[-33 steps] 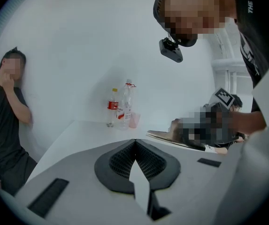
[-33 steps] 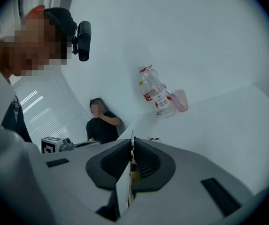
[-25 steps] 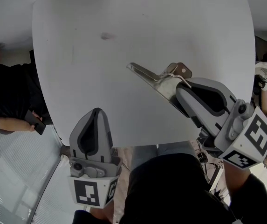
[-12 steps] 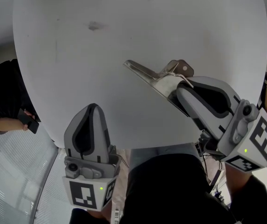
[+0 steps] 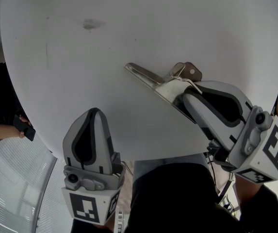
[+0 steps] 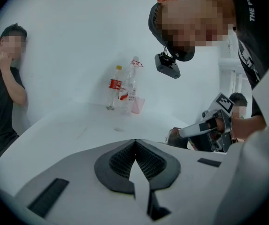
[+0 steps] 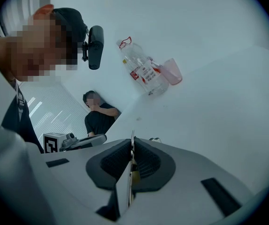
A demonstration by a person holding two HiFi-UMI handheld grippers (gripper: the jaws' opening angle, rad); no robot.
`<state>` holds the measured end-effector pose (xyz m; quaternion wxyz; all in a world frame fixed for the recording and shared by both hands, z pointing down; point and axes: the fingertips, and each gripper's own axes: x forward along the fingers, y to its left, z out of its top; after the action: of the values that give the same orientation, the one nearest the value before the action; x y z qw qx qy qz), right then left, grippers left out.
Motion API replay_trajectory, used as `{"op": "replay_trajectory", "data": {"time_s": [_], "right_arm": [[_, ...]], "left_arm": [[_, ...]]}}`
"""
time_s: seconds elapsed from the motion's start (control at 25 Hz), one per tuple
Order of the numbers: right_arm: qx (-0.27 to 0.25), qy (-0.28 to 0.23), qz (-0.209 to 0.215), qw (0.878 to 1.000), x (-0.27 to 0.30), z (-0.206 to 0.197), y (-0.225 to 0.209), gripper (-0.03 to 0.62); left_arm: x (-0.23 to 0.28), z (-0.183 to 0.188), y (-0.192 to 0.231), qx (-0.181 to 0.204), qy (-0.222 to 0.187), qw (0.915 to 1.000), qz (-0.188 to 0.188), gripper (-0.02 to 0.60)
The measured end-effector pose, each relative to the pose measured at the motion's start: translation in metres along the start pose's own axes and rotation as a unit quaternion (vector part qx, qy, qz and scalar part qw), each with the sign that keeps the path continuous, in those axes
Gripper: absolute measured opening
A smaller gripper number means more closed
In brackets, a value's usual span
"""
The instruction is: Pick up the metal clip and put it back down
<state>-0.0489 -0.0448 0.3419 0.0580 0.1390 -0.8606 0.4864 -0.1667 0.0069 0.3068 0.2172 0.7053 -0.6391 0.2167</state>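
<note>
Metal clip [image 5: 146, 75] pinched by right hand-held gripper [image 5: 185, 93] (left hand-held gripper [image 5: 94, 112] closed).

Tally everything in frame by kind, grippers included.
metal clip: 1
bottles: 2 (yellow-capped bottle, clear bottle)
pink cup: 1
grippers: 2 (left gripper, right gripper)
total: 6

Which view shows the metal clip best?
Head view: nearly the whole metal clip juts from the right gripper. Right gripper view shows only its edge between the pads; left gripper view barely shows it.
</note>
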Motion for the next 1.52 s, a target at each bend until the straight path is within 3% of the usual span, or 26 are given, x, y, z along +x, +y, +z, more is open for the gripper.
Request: {"op": "replay_trajectory", "data": {"time_s": [0.56,0.76,1.52], "right_arm": [[-0.050,-0.003,0.033,0.998,0.016,0.016,0.006,0.038],[-0.045,0.001,0.025,0.999,0.005,0.003,0.002,0.038],[-0.037,0.020,0.019,0.999,-0.004,-0.007,-0.001,0.038]], "left_arm": [[0.004,-0.004,-0.003,-0.002,0.005,1.0000,-0.005,0.018],[0.007,0.003,-0.004,0.004,-0.010,0.9999,-0.008,0.018],[0.005,0.000,-0.006,-0.005,0.015,0.9998,-0.007,0.018]]}}
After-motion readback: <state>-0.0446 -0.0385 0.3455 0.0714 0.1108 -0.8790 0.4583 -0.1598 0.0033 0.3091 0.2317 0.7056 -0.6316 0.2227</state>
